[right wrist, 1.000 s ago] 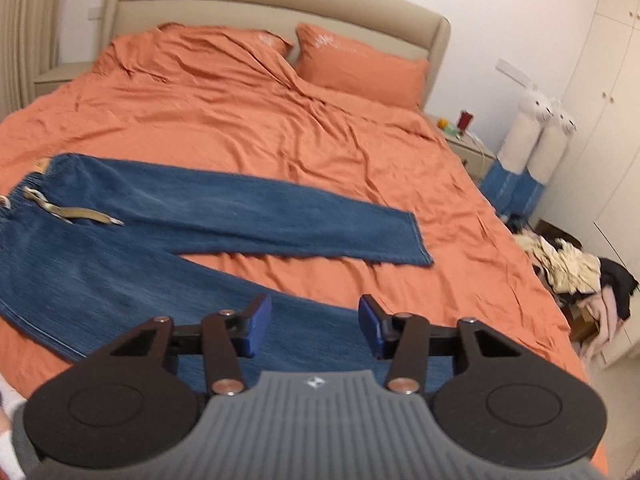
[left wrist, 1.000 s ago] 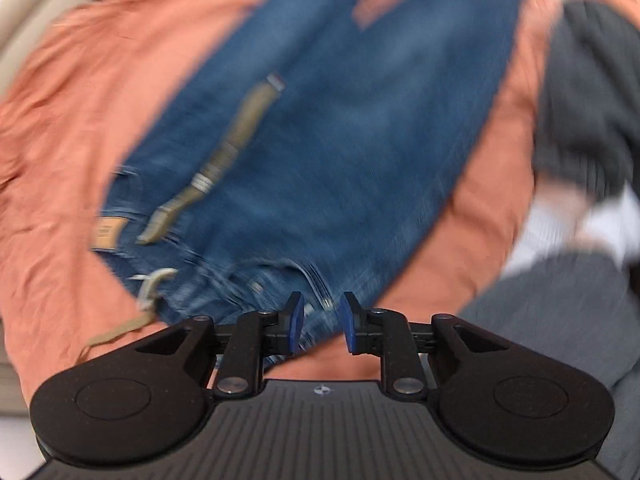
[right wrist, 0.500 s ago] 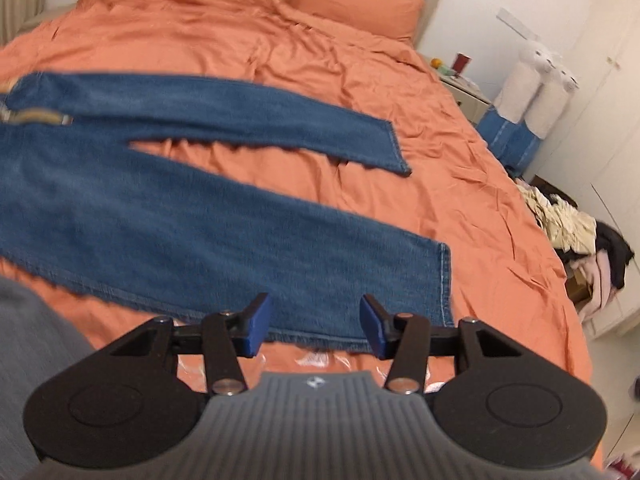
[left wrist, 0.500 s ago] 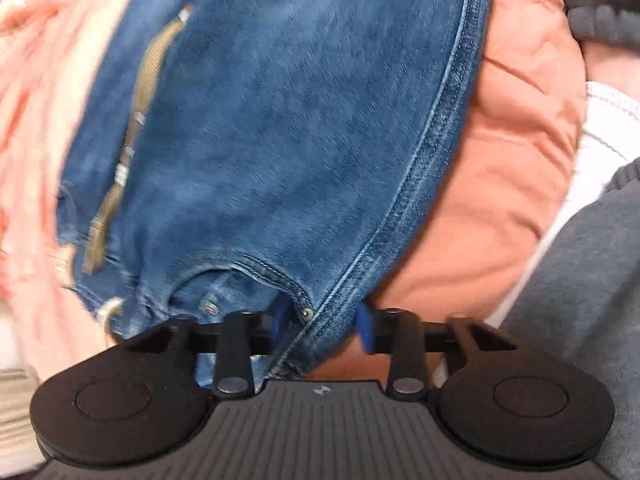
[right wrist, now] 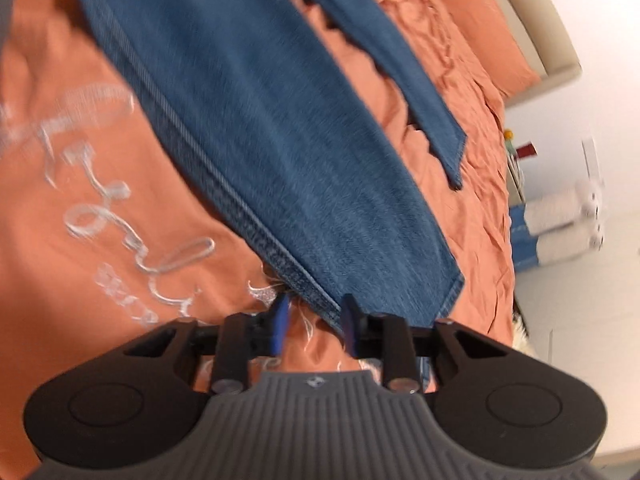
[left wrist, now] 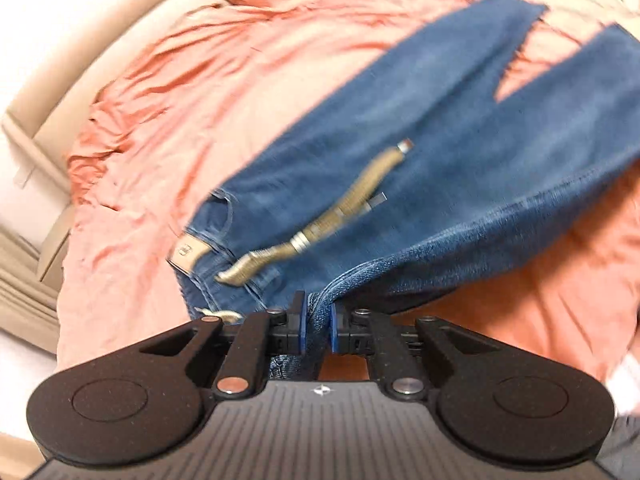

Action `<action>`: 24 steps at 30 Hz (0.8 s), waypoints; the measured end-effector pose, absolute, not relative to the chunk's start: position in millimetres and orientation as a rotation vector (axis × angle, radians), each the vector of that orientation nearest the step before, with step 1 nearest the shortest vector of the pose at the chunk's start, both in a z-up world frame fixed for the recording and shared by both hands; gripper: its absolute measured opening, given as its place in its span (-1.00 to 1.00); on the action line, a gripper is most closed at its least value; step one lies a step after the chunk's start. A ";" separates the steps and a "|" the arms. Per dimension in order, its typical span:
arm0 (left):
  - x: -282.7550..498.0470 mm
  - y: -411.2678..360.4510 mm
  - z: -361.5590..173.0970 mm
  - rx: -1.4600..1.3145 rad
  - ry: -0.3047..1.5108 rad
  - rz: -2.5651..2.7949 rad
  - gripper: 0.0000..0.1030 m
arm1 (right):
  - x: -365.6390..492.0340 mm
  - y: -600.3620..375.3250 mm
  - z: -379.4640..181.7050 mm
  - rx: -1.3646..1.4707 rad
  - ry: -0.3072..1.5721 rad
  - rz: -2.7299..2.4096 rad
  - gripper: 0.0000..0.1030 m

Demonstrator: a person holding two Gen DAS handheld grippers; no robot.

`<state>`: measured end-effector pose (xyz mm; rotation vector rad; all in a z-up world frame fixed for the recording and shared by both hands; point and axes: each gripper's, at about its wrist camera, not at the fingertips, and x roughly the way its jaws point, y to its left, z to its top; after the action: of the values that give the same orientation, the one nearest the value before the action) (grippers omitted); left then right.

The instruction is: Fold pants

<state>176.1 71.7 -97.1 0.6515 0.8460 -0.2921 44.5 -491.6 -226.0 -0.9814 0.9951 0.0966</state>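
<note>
My left gripper (left wrist: pixel 319 326) is clenched on the waist edge of the jeans (left wrist: pixel 460 152), which lie spread on the orange bed (left wrist: pixel 180 92) with that near side lifted. My right gripper (right wrist: pixel 314 322) is released, jaws straddling the near leg's hem (right wrist: pixel 320 296). I judge the first fold is starting: next the right must close on the hem, then both carry this leg over the far one

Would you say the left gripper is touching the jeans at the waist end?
Touching. The left wrist view shows the left gripper shut on a bunched fold of the jeans, denim pinched between both blue pads.
</note>
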 end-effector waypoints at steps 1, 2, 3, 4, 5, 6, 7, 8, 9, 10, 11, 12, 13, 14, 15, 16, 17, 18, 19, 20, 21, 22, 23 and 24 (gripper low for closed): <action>179.2 68.0 -95.6 0.638 0.840 -0.279 -0.78 | 47.1 -493.9 -232.2 -0.997 0.985 0.093 -0.68; 179.6 62.9 -93.6 0.626 0.835 -0.268 -0.79 | 49.2 -496.2 -236.1 -1.003 0.975 0.091 -0.71; 182.0 63.4 -90.7 0.613 0.831 -0.256 -0.79 | 50.8 -498.3 -237.5 -0.997 0.970 0.097 -0.71; 183.3 61.0 -90.9 0.601 0.827 -0.246 -0.79 | 51.7 -500.3 -237.0 -1.000 0.962 0.102 -0.74; 184.1 61.7 -87.2 0.589 0.823 -0.236 -0.79 | 52.2 -501.8 -237.2 -1.013 0.945 0.094 -0.82; 186.2 60.0 -86.8 0.578 0.821 -0.225 -0.79 | 52.4 -503.7 -234.8 -1.016 0.930 0.080 -1.00; 188.2 58.3 -86.4 0.570 0.818 -0.214 -0.79 | 53.0 -505.7 -228.7 -0.998 0.912 0.065 -1.00; 190.3 57.5 -84.9 0.566 0.813 -0.203 -0.80 | 55.4 -508.2 -219.8 -0.976 0.892 0.048 -1.00; 193.1 54.2 -83.4 0.564 0.807 -0.191 -0.81 | 59.6 -509.7 -208.8 -0.966 0.864 0.025 -1.00; 197.0 54.1 -80.7 0.567 0.798 -0.179 -0.81 | 66.4 -511.5 -196.8 -0.955 0.837 -0.002 -1.00; 202.3 53.8 -77.2 0.574 0.786 -0.168 -0.81 | 76.5 -514.0 -182.9 -0.928 0.816 -0.024 -1.00; 207.1 52.4 -73.8 0.581 0.776 -0.159 -0.82 | 89.8 -517.1 -168.8 -0.897 0.798 -0.046 -1.00; 215.9 51.9 -69.0 0.585 0.770 -0.147 -0.82 | 105.4 -519.6 -155.4 -0.877 0.778 -0.064 -1.00; 225.9 51.2 -64.0 0.584 0.763 -0.133 -0.82 | 122.3 -520.5 -143.5 -0.868 0.756 -0.082 -1.00; 236.3 50.7 -58.9 0.583 0.753 -0.118 -0.82 | 141.0 -522.1 -133.8 -0.864 0.739 -0.098 -1.00; 248.5 50.7 -53.8 0.585 0.745 -0.102 -0.82 | 161.4 -522.8 -125.1 -0.862 0.723 -0.113 -1.00; 261.5 50.2 -50.2 0.586 0.739 -0.087 -0.82 | 184.1 -521.7 -117.4 -0.862 0.709 -0.126 -1.00; 274.1 48.3 -47.8 0.594 0.735 -0.076 -0.83 | 207.7 -521.0 -110.6 -0.861 0.699 -0.140 -1.00; 288.1 47.0 -46.7 0.606 0.731 -0.067 -0.83 | 231.6 -520.2 -106.4 -0.866 0.691 -0.153 -1.00; 302.4 46.0 -47.0 0.616 0.731 -0.060 -0.83 | 256.4 -518.5 -102.7 -0.874 0.689 -0.163 -1.00; 318.2 45.0 -48.5 0.624 0.739 -0.055 -0.83 | 281.5 -517.5 -101.9 -0.875 0.692 -0.170 -1.00; 334.8 44.9 -51.3 0.629 0.751 -0.051 -0.83 | 306.3 -516.0 -102.1 -0.875 0.700 -0.174 -1.00; 352.0 45.6 -56.0 0.633 0.768 -0.049 -0.83 | 331.1 -514.4 -105.0 -0.880 0.708 -0.176 -1.00; 367.5 46.0 -62.9 0.635 0.788 -0.046 -0.83 | 355.5 -512.4 -109.9 -0.885 0.721 -0.175 -1.00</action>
<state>367.5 46.0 -62.9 0.6349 0.7877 -0.0461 355.5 -512.4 -109.9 -0.8847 0.7207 -0.1747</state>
